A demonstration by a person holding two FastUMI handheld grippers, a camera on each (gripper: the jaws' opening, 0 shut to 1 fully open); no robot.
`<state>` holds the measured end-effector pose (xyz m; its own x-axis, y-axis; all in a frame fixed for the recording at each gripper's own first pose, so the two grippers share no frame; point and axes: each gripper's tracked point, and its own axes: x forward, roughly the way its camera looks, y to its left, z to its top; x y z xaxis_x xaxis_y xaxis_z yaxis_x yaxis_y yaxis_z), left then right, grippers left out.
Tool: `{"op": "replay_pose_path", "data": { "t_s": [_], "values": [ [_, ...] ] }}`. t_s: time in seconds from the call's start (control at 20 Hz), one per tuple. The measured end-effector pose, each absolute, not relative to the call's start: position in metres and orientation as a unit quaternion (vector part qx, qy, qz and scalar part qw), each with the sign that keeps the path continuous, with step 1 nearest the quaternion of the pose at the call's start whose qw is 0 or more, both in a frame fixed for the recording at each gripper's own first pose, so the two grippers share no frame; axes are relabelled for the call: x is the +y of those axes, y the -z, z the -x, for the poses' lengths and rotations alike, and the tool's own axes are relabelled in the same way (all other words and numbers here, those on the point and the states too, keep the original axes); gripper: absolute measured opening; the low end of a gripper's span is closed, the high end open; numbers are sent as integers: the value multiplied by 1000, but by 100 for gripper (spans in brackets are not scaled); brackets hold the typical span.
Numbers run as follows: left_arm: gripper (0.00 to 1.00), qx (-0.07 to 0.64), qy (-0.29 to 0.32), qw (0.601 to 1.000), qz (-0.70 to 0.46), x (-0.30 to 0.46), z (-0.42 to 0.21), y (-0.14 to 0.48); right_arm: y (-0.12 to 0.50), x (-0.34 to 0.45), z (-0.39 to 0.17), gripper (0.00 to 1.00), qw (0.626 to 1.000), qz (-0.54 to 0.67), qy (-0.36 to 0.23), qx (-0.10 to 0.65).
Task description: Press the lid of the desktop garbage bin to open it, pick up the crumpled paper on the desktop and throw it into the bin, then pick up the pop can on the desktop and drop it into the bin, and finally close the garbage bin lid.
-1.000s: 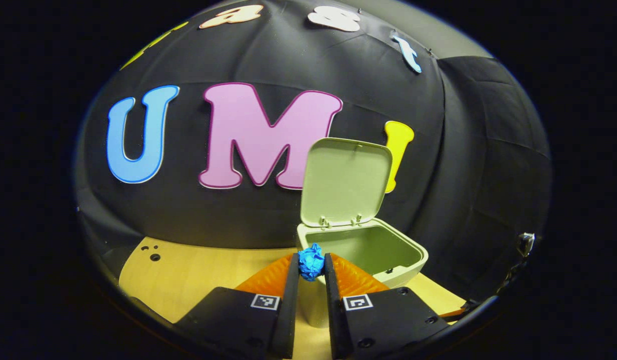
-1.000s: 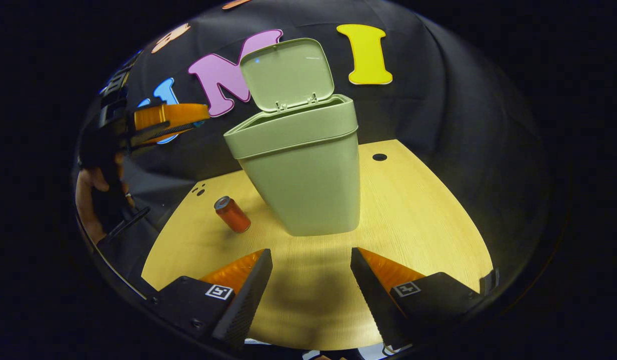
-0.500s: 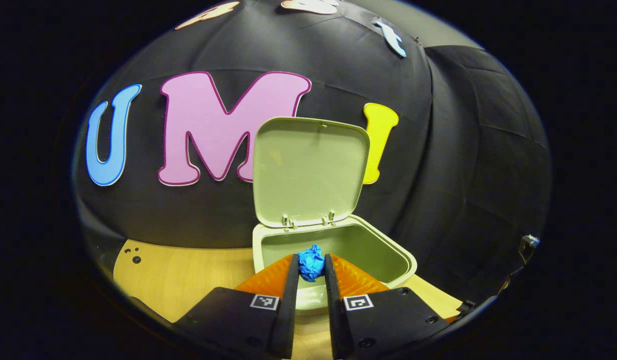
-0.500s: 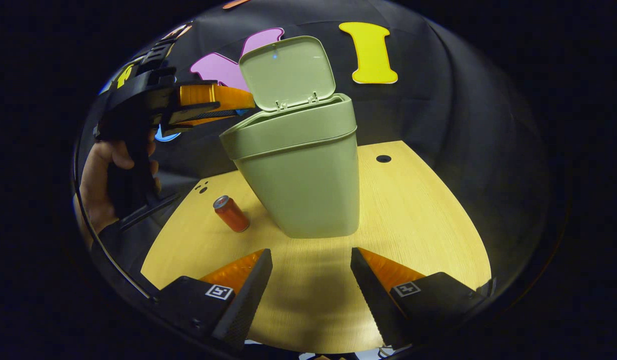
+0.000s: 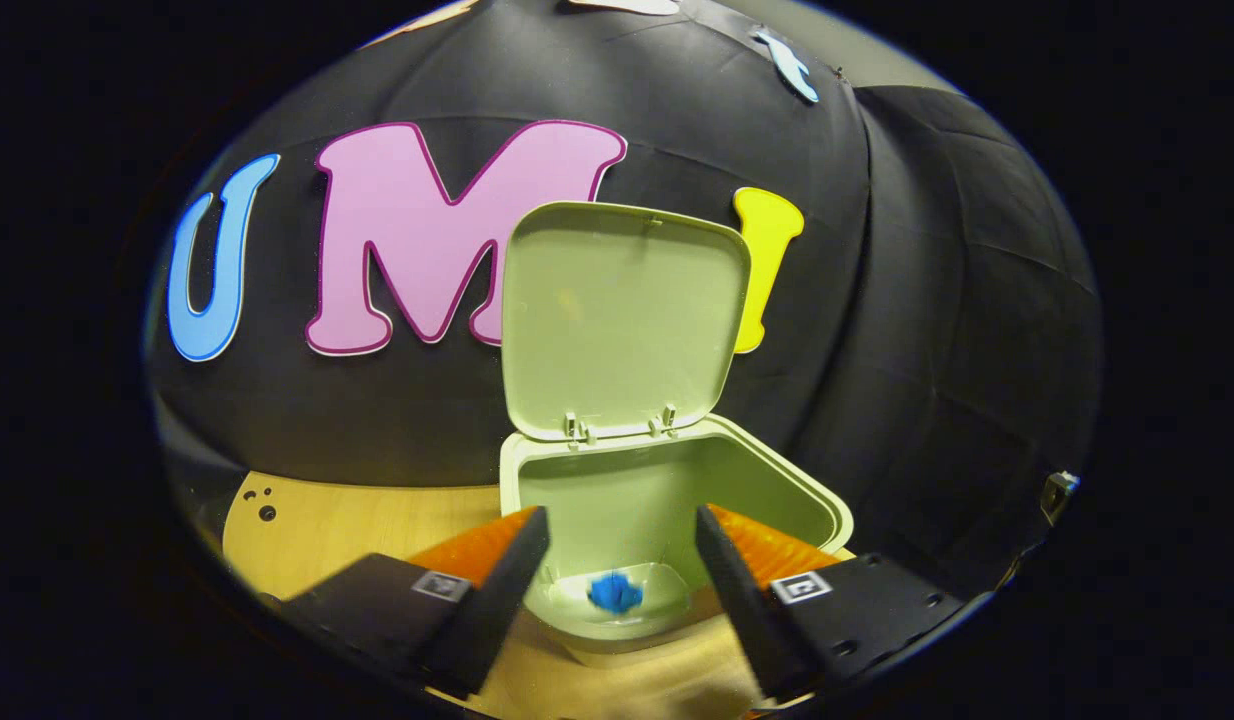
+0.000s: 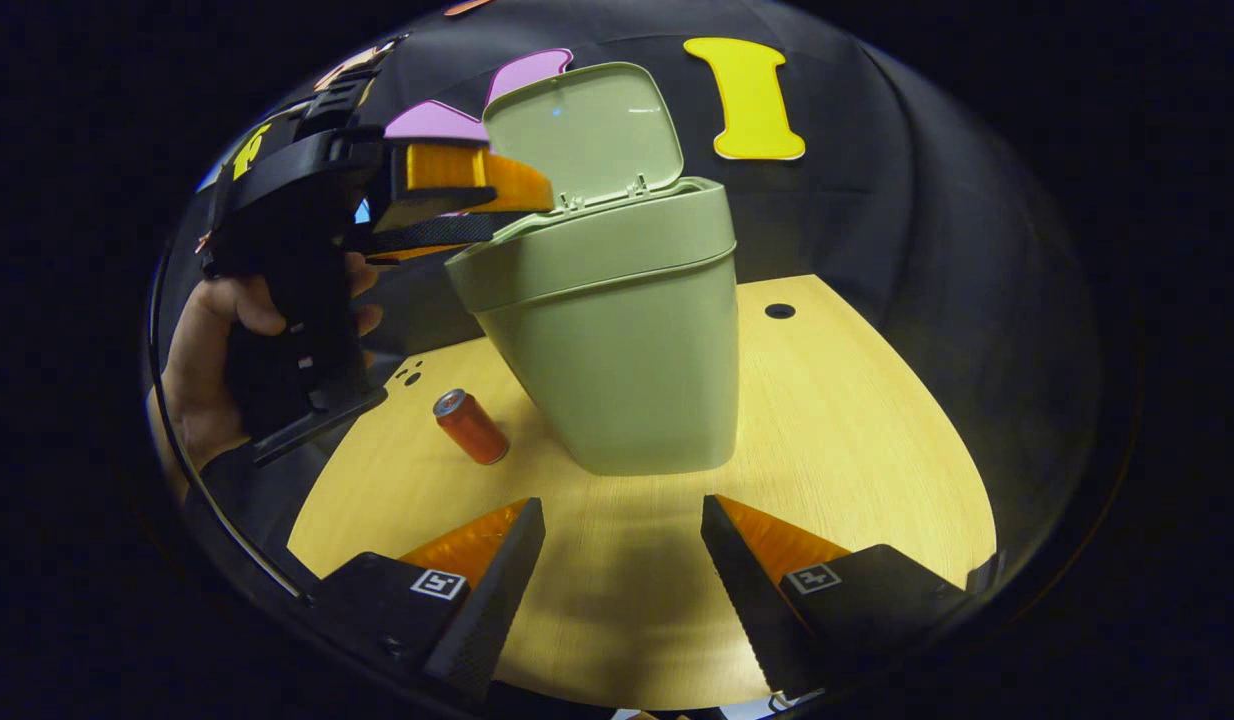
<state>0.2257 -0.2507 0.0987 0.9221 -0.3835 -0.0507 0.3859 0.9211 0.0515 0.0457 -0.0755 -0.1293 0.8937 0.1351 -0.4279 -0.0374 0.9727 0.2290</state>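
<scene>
Looking along the left gripper (image 5: 617, 560), its jaws are seen spread wide over the open mouth of the garbage bin (image 5: 817, 505), with nothing held between them. The crumpled paper (image 5: 615, 592), blue, is seen lying on the bin's floor, visible between the fingers. The lid (image 5: 622, 320) is stood upright on its rear hinge.

From the right gripper view, the outside of the scene is recorded instead. At left, a hand (image 6: 202, 370) is seen holding the left gripper at the bin's rim. The pop can (image 6: 470, 427) is seen lying tilted on the wooden desktop (image 6: 857, 420), just beside the bin's base. The bin's interior is hidden from this side. The right gripper (image 6: 622, 560) is held low over the desktop, jaws apart and empty.
</scene>
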Motion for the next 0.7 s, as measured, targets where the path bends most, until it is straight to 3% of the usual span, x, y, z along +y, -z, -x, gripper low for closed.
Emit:
{"op": "replay_pose_path", "data": {
  "t_s": [0.05,0.1,0.35,0.7],
  "values": [
    [99,14,192,981,-30,-246,-221,-103,129,-73,-46,99,967,-108,-43,226],
    [95,5,189,982,-27,-241,-220,-108,130,-72,-47,99,968,-104,-41,227],
    [95,-46,156,986,-28,-171,-193,-129,124,-68,-56,99,971,-77,-16,225],
    [95,-21,76,997,-3,-39,-150,-84,137,-31,-61,99,969,-51,-33,241]
  ]
}}
